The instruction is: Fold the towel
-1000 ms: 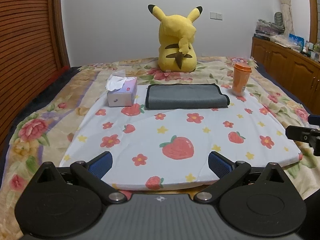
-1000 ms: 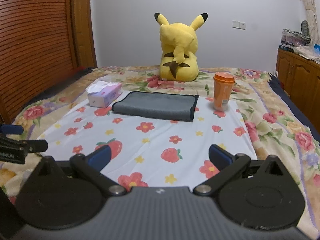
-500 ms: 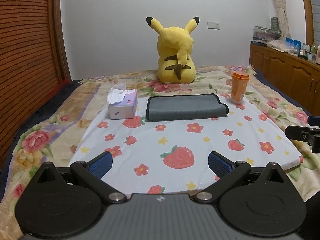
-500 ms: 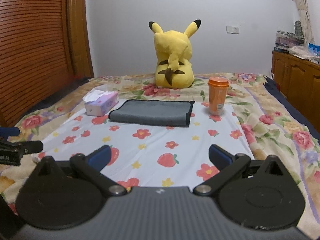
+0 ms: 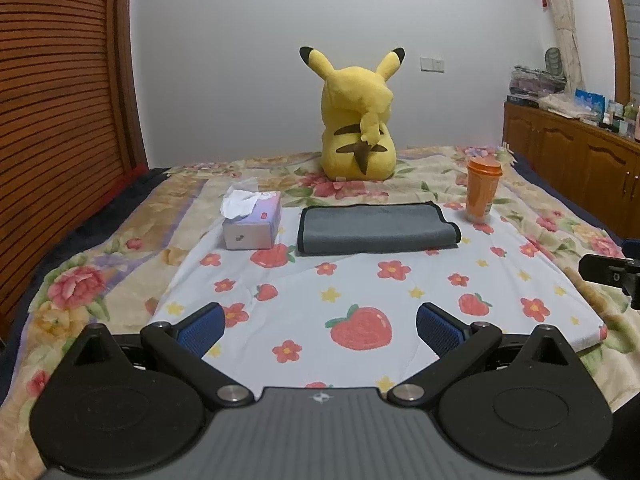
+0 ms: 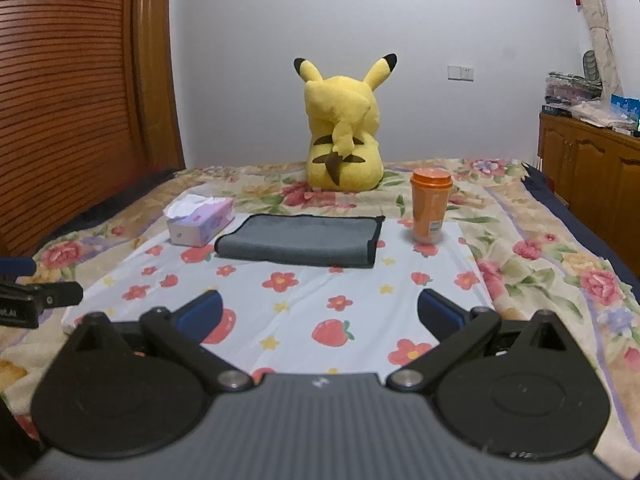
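Note:
A grey towel [image 5: 376, 228] with a dark edge lies folded flat at the far side of a white strawberry-print cloth [image 5: 360, 292] on the bed. It also shows in the right wrist view [image 6: 300, 240]. My left gripper [image 5: 318, 326] is open and empty, well short of the towel above the cloth's near edge. My right gripper [image 6: 320, 312] is open and empty, also well short of the towel. Part of the right gripper shows at the left wrist view's right edge [image 5: 612, 276]. Part of the left gripper shows at the right wrist view's left edge [image 6: 36, 300].
A tissue box [image 5: 252, 224] stands left of the towel and an orange cup [image 5: 482, 192] right of it. A yellow plush toy [image 5: 358, 128] sits behind. A wooden headboard [image 5: 60, 120] is at left, wooden cabinets [image 5: 580, 168] at right.
Both grippers have drawn back and tilted up: the towel and cloth sit lower and smaller in both views. Both grippers stay open and the towel has not moved.

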{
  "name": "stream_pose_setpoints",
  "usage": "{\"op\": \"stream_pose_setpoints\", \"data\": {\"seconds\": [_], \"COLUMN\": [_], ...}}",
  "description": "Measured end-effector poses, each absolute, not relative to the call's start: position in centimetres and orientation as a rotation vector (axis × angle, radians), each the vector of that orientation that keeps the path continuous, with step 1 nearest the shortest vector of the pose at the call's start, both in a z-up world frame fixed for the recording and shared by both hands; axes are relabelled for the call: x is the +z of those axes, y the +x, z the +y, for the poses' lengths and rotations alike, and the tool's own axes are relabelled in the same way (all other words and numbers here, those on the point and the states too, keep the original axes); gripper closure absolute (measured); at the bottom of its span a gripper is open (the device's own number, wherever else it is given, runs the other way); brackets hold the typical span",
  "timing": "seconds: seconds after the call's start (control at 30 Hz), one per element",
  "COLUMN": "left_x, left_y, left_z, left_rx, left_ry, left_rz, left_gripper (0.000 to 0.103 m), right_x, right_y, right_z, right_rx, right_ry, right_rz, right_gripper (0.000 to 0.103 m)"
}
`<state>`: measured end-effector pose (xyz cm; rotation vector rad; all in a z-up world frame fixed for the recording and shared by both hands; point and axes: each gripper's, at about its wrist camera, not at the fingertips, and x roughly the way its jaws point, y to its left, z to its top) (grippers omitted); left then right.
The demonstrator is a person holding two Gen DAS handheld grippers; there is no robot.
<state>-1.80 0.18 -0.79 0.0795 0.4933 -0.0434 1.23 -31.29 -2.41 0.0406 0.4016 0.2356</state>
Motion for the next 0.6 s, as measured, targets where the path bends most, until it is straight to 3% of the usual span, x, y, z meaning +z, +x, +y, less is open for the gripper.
{"op": "stream_pose_setpoints", "data": {"seconds": [0.6], "left_x": [-0.16], "left_y": [-2.54], "left_z": [0.09], "left_rx": [-0.040], "left_ry": [0.087], "left_rz": [0.425], "left_gripper": [0.000], "right_x": [-2.21], "right_y": [0.68], "right_z": [-31.71], "right_rx": [0.215], "right_ry": [0.046], "right_rz": [0.346], "right_gripper": [0.000]}}
